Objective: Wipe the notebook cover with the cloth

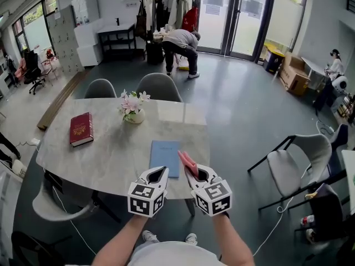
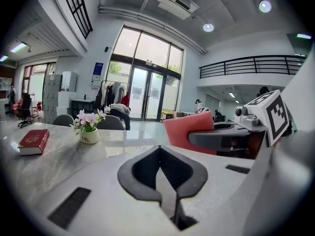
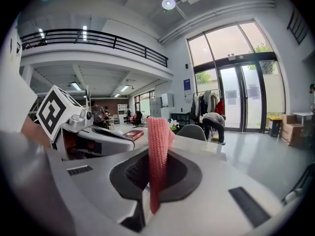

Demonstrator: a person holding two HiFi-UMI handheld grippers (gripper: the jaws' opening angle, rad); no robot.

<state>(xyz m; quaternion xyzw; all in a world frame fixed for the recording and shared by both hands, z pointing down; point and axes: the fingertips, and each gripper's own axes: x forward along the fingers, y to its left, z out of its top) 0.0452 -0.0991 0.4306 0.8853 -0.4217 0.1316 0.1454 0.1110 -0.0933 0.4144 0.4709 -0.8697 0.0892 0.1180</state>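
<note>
Pink cloth (image 1: 188,163) held beside the pale blue notebook (image 1: 165,157)

The ribbed, folded cloth is clamped upright in the right gripper (image 1: 193,175); the left gripper (image 1: 159,174) is closed, empty. The plain notebook is laid flat near the table's (image 1: 111,148) front edge.

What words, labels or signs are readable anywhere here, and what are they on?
"Life" (last letter unsure, small print): on the white flower pot.
Red book: gold cover print, too small to read.
Blue sign beside the glass doors: too blurred to read.
Blue notebook: no print visible.
Left gripper and right gripper cubes: square patterns only, no words.
</note>
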